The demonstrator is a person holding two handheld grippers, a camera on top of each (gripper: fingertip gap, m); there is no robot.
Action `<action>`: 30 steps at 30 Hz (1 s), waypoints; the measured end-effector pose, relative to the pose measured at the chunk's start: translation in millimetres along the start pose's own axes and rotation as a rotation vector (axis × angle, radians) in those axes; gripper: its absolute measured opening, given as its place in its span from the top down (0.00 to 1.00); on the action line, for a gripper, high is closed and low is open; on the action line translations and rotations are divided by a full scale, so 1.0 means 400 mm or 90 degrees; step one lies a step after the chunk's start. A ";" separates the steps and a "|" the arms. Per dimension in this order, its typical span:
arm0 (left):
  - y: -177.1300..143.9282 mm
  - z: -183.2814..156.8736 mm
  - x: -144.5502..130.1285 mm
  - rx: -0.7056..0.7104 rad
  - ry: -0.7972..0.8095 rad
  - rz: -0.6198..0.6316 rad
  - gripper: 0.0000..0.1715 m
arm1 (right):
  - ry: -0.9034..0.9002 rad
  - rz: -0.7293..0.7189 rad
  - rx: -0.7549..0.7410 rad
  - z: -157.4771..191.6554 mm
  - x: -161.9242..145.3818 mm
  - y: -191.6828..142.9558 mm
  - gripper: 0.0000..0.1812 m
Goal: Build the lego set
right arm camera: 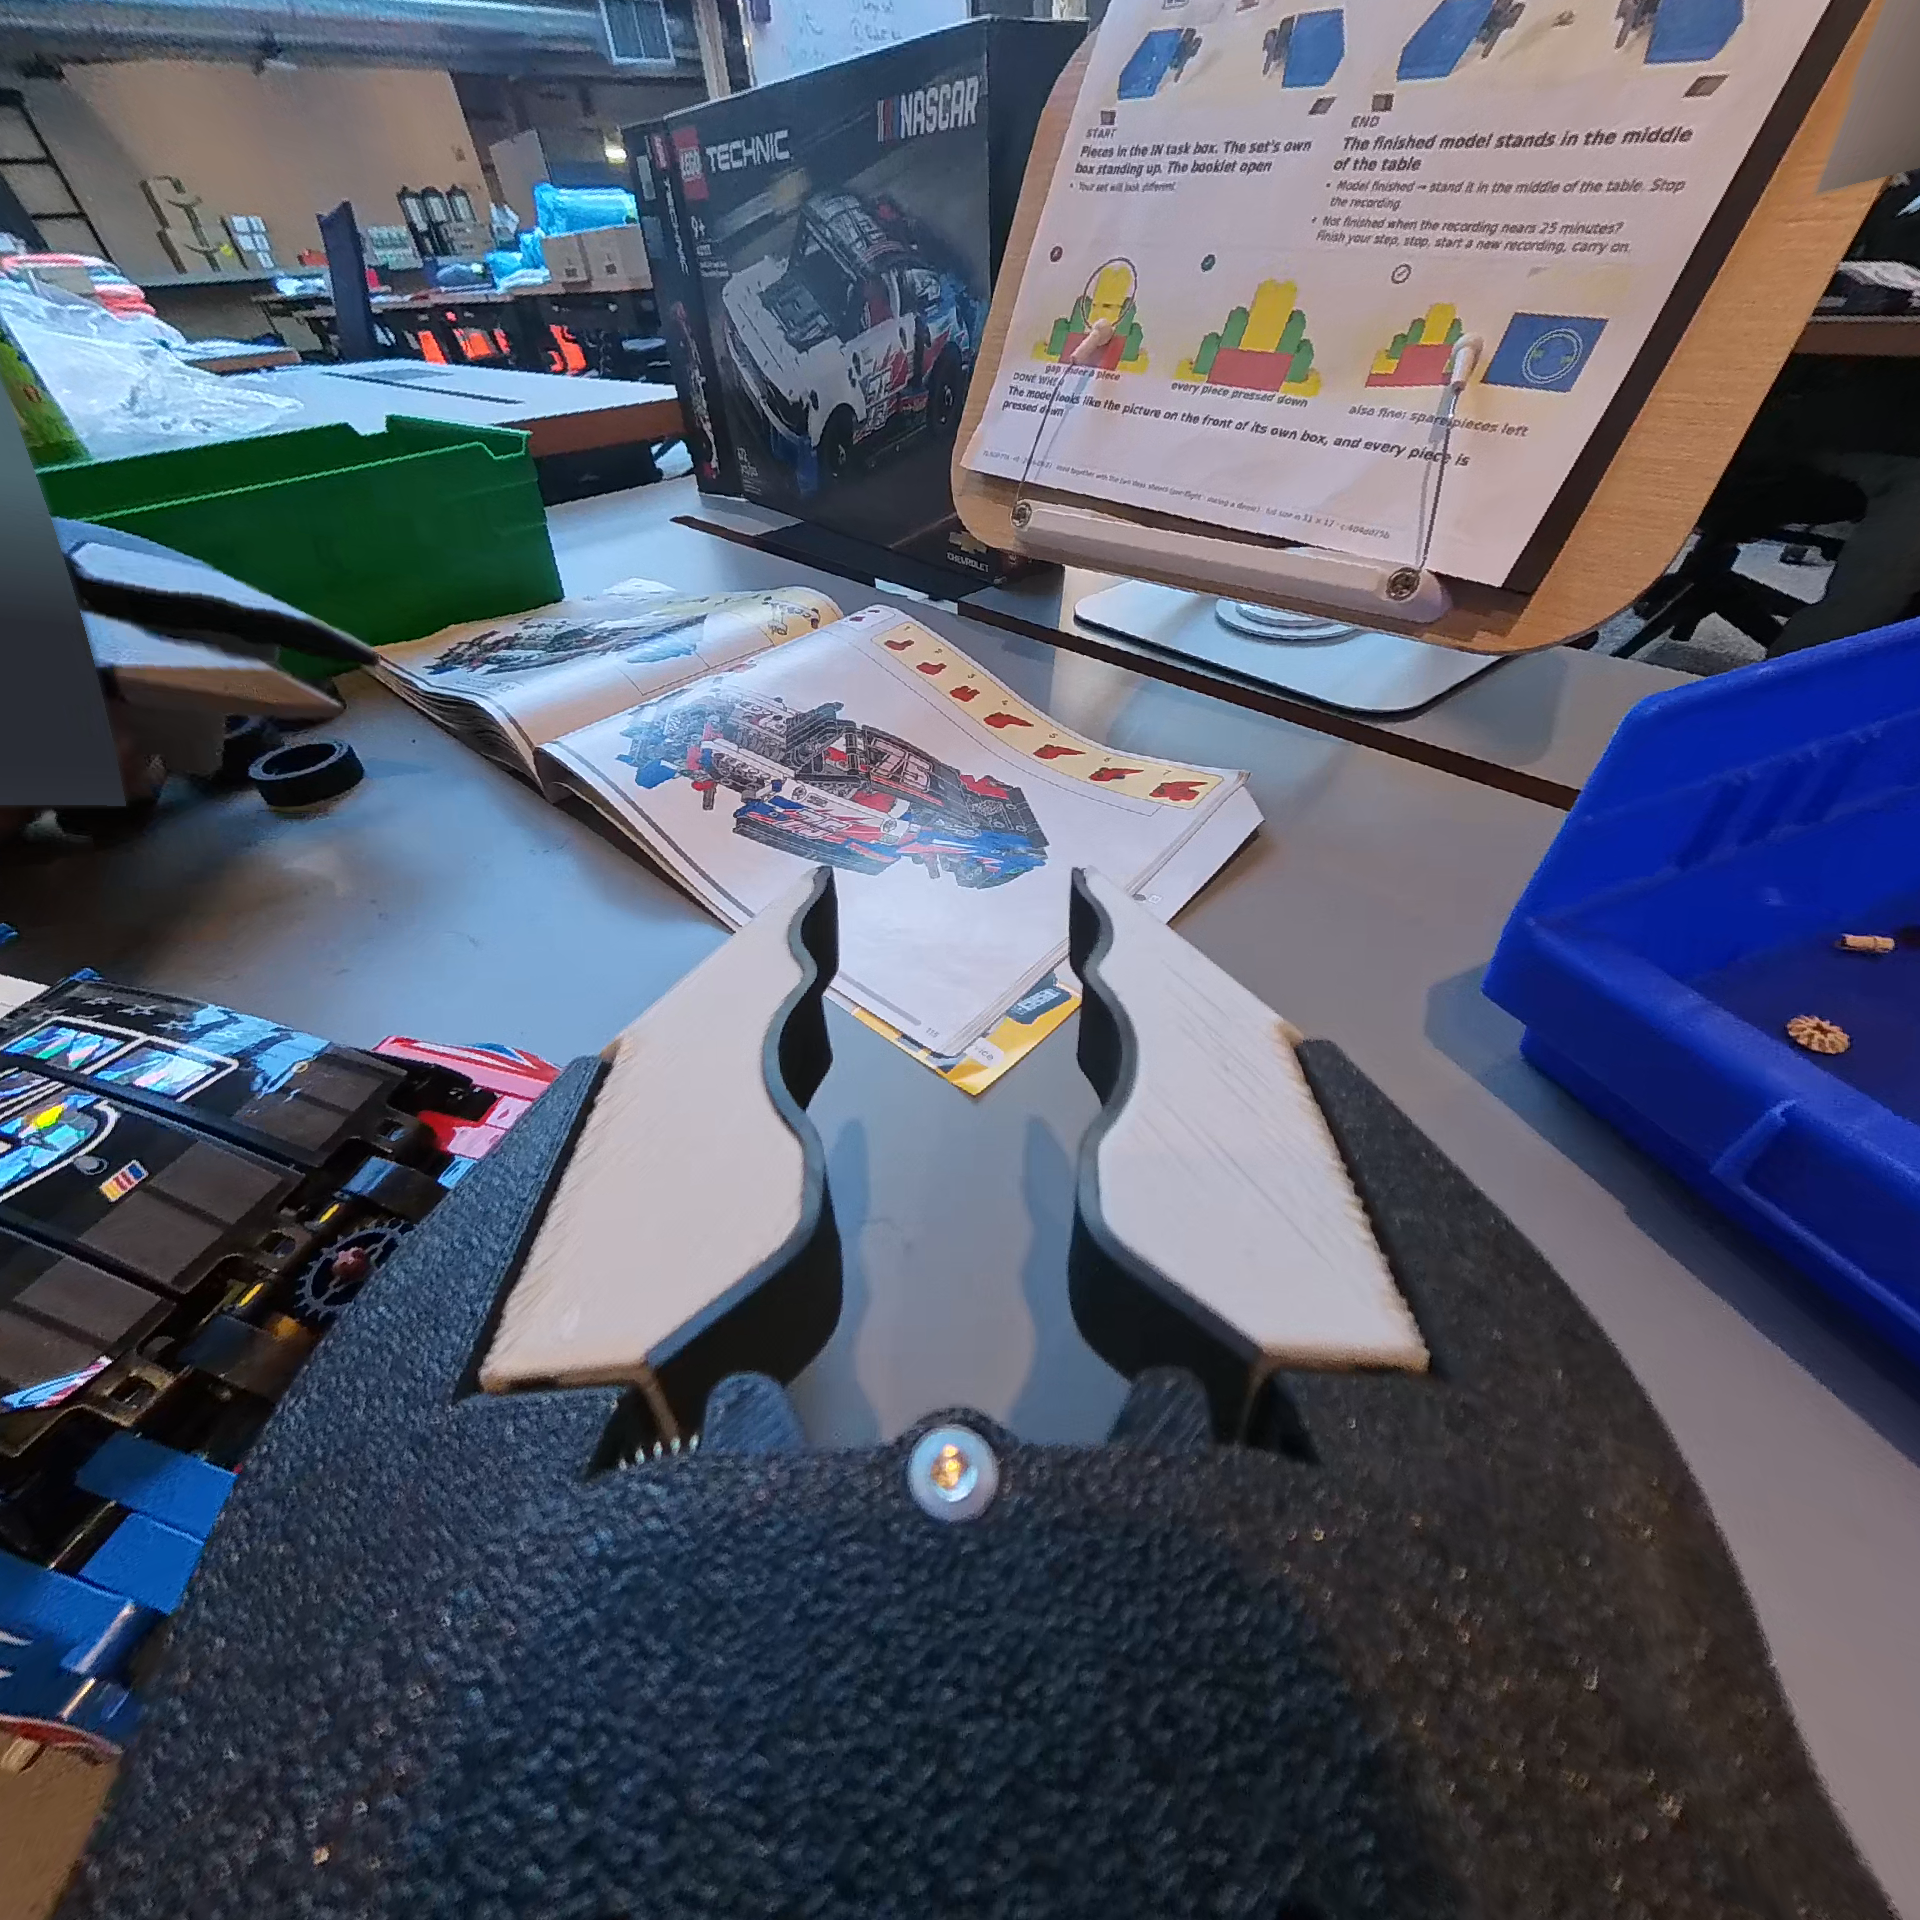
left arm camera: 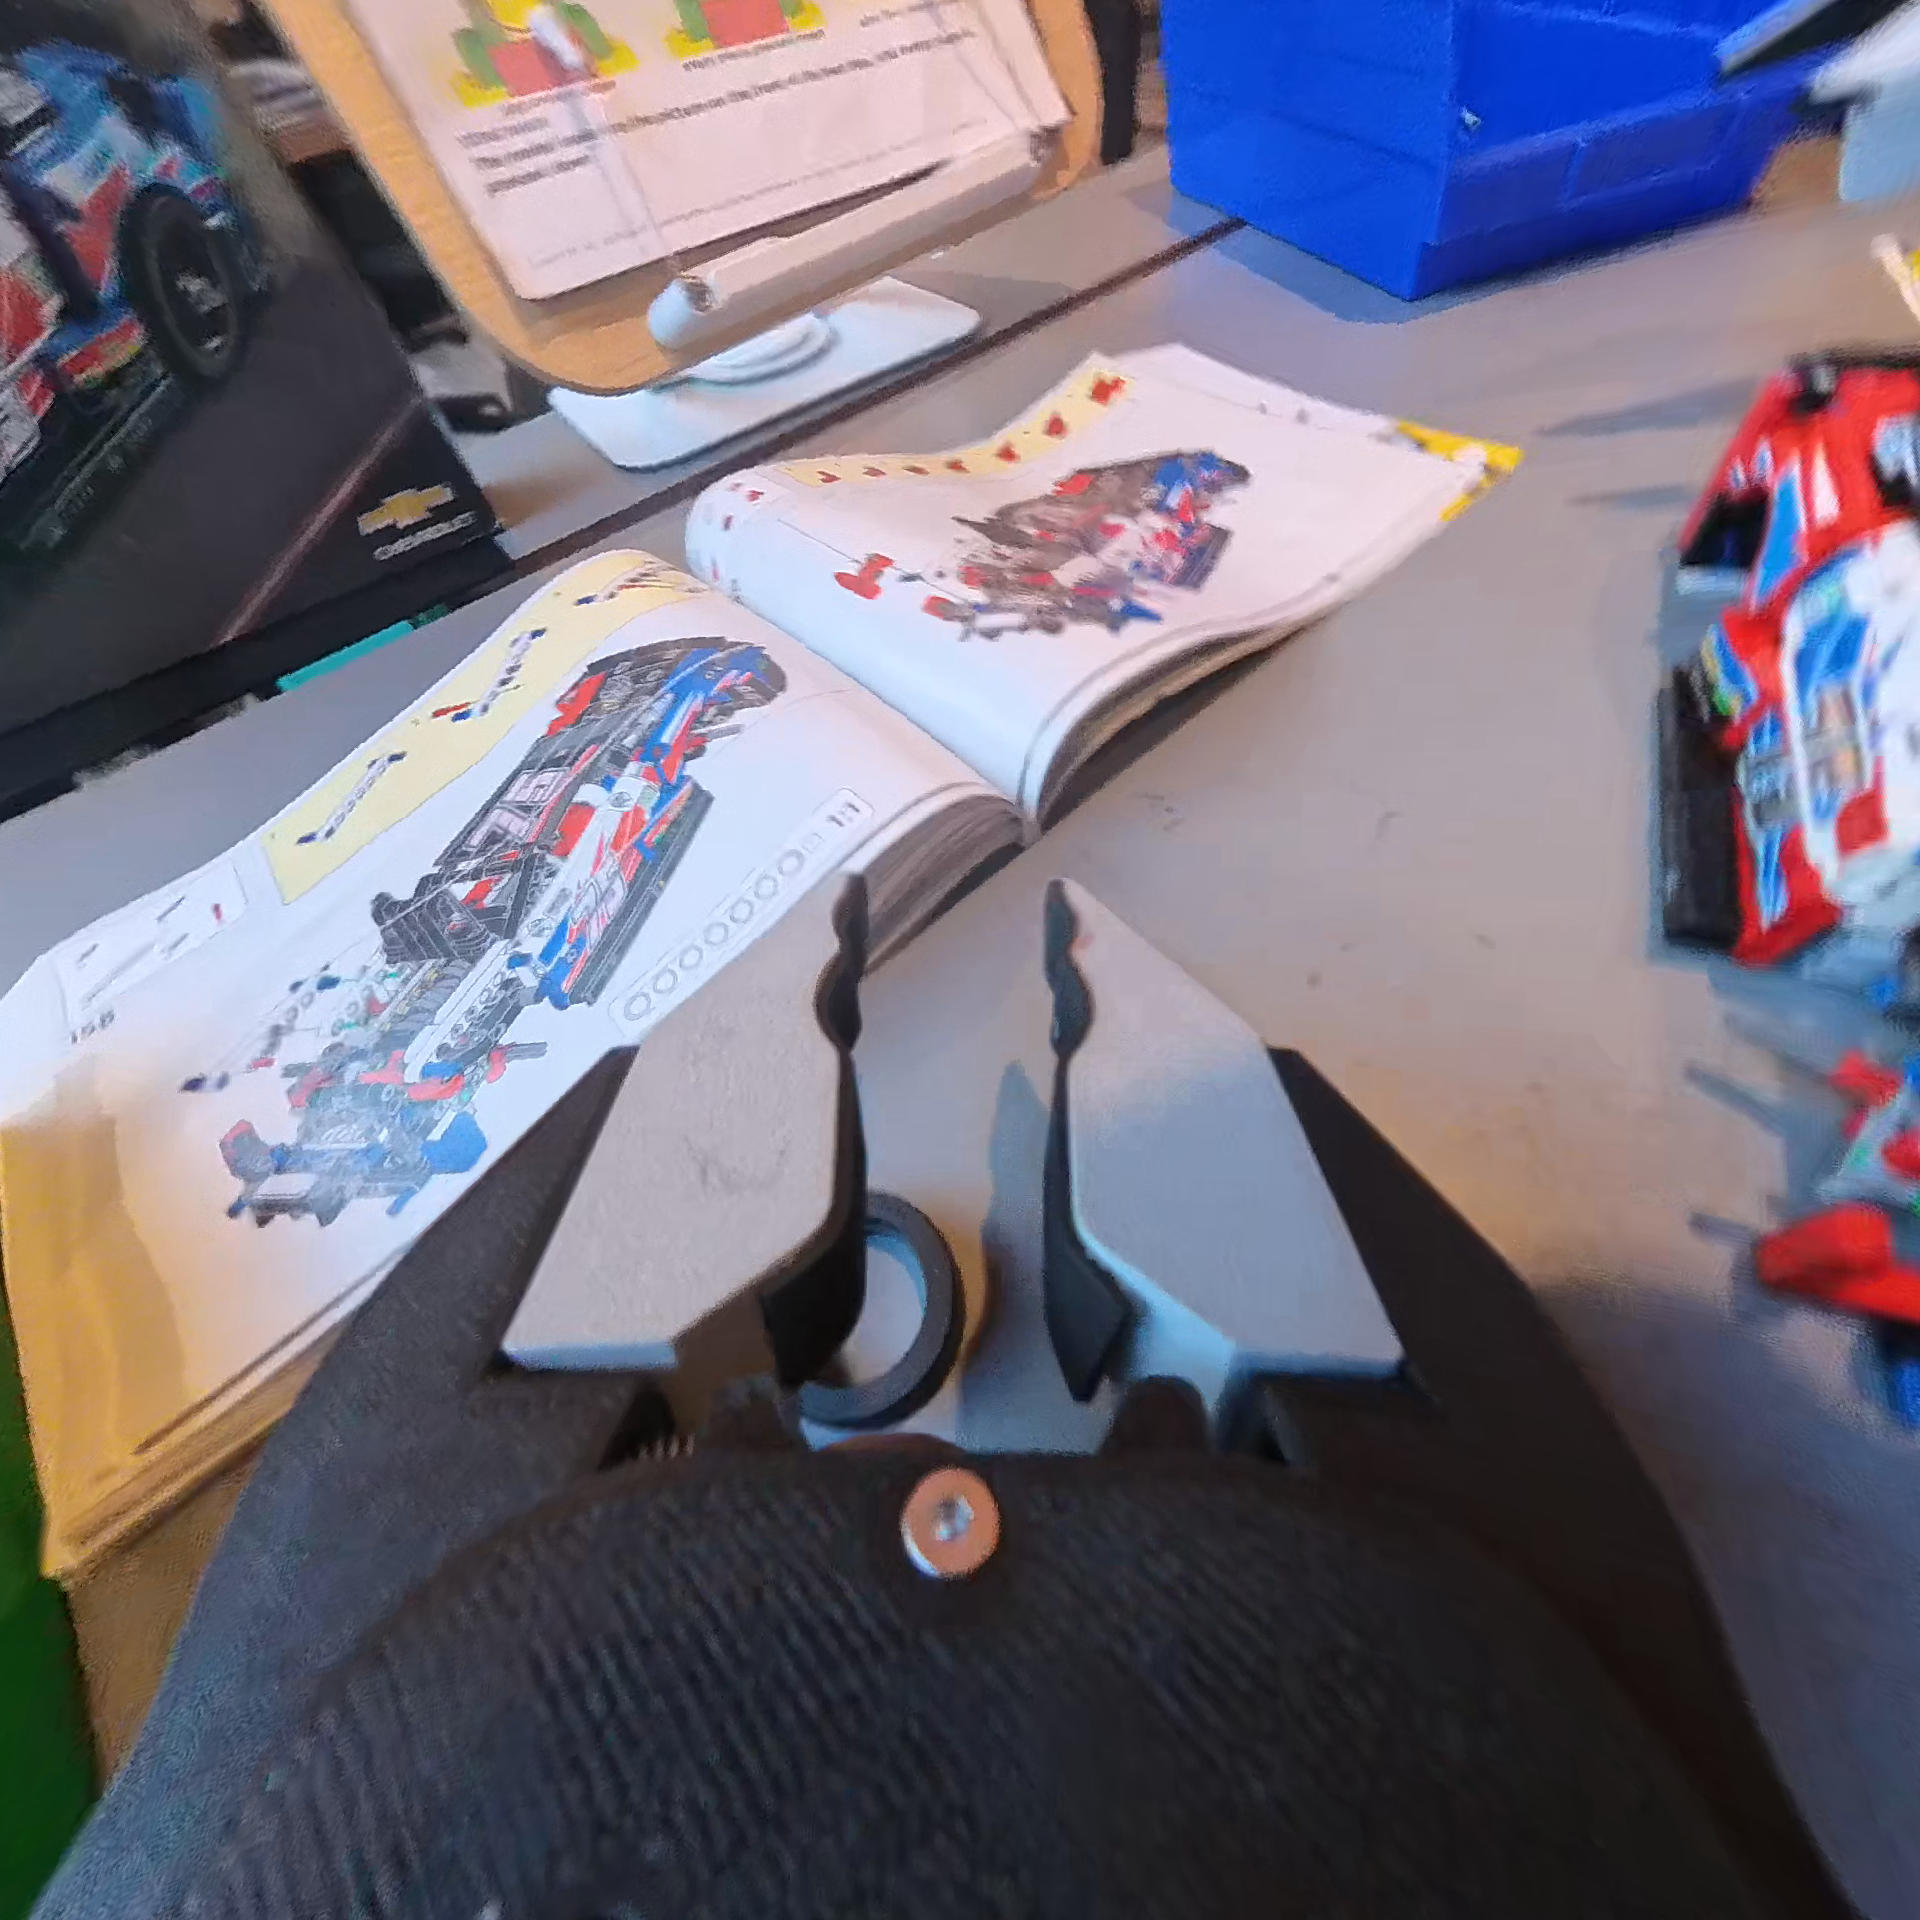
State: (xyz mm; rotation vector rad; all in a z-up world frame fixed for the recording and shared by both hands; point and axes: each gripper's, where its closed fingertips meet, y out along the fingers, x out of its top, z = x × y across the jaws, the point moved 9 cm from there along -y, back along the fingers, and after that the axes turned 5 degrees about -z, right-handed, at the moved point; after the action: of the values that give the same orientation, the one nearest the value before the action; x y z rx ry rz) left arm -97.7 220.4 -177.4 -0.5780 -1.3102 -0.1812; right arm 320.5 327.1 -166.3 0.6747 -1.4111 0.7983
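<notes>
Left gripper (left arm camera: 951,904): nearest the left wrist camera, jaws parted by a moderate gap, nothing between the fingertips. A black rubber tyre (left arm camera: 883,1309) lies on the grey tabletop (left arm camera: 1403,831) low between the fingers, against the inner face of the left finger; cannot tell if it is pinched or just lying there. View is motion-blurred.

Right gripper (right arm camera: 951,904): jaws parted by a similar moderate gap, empty, fingertips just over the near corner of the open instruction booklet (right arm camera: 894,790).

Landmark: instruction booklet, lying flat and open on the tabletop.
- Lego car model (right arm camera: 177,1195), partly built, black, blue and red panels with stickers: near side of the booklet, to its left in the right wrist view, just beside the right gripper's base.
- Set box (right arm camera: 831,291) standing upright behind the booklet.
- Paper sheet on a wooden stand (right arm camera: 1714,436) behind the booklet, right of the box.
- Green bin (right arm camera: 332,520) behind and left of the booklet.
- Blue bin (right arm camera: 1714,935) right of the booklet, two small tan pieces (right arm camera: 1818,1034) inside.
</notes>
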 end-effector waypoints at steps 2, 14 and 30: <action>0.019 -0.007 0.037 -0.024 -0.046 -0.012 0.76 | 0.006 0.002 -0.005 -0.004 -0.001 0.001 0.76; 0.333 -0.007 0.089 -0.090 -0.038 0.223 0.53 | -0.007 0.008 -0.003 0.002 -0.001 0.006 0.75; 0.342 0.001 0.048 -0.038 0.051 0.203 0.58 | -0.066 0.341 0.089 -0.028 0.025 0.300 0.66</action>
State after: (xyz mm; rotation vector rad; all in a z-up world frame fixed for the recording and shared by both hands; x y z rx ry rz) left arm -32.4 340.0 -200.0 -0.8135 -1.1210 0.0201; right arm 229.6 406.8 -163.5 0.4469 -1.6680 1.3057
